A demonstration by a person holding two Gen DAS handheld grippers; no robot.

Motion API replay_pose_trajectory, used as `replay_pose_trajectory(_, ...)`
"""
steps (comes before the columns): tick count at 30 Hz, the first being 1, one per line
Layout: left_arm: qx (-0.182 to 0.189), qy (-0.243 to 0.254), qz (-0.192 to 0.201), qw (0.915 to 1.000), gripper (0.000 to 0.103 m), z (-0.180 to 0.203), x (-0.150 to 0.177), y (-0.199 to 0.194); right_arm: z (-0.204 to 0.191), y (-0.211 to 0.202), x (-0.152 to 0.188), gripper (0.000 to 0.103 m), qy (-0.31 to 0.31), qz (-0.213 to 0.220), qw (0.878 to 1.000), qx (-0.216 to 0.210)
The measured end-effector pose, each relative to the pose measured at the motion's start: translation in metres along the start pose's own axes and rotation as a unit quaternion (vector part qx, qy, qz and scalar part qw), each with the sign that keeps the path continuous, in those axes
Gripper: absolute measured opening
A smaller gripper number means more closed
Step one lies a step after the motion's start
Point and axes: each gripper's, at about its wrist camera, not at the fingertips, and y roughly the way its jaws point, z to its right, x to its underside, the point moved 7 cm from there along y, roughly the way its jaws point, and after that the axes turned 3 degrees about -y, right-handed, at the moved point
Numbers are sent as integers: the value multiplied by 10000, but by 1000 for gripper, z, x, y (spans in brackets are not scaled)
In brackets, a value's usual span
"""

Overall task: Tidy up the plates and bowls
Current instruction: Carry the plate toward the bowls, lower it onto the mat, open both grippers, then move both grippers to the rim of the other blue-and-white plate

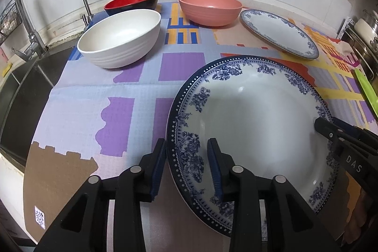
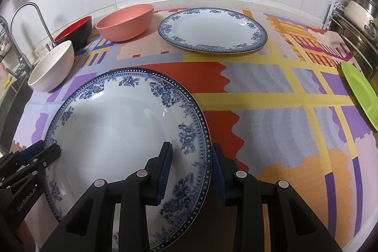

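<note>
Left wrist view: the left tool (image 1: 186, 157) straddles the left rim of the near blue-patterned plate (image 1: 255, 124), one finger outside the rim and one over the well; whether the pads actually press is unclear. The right tool (image 1: 330, 131) reaches onto the opposite rim. Behind stand a white bowl (image 1: 120, 39), a red-and-black bowl (image 1: 132, 2), a pink bowl (image 1: 210, 8) and a second patterned plate (image 1: 278, 32), all on the cloth-covered counter (image 1: 94, 110).

Right wrist view: the right tool (image 2: 191, 162) brackets the plate's right rim (its pads likewise not visibly biting). A green plate (image 2: 361, 93) lies at the far right. Risk, as judged: a glazed rim held loosely from two sides could slip or tilt if the hands lift unevenly.
</note>
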Motion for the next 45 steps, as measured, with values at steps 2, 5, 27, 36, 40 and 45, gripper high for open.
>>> replay_pose_trajectory(2,12,-5,-14,10000,39,1,-1,0,-1,1,1,36,-17,-24,10000,-27)
replay_pose_trajectory(5,-96,2,185,9998,49,1,-7,-6,0,2,0,36,-14,-50,10000,-49)
replay_pose_trajectory(27,170,405,945,9946,94,63,-51,-60,44,-64,-38,66,157,1038,9945,51)
replay_pose_trajectory(36,416,466,1012,9929,99,88,-68,-64,67,-70,-52,66,69,1152,9931,190)
replay_pose_trajectory(40,400,399,1109,9922,99,97,-83,-62,77,-68,-66,66,46,1188,9928,142)
replay_pose_trajectory(45,613,257,1014,9926,99,111,-105,-52,90,-59,-89,66,117,1169,9930,83)
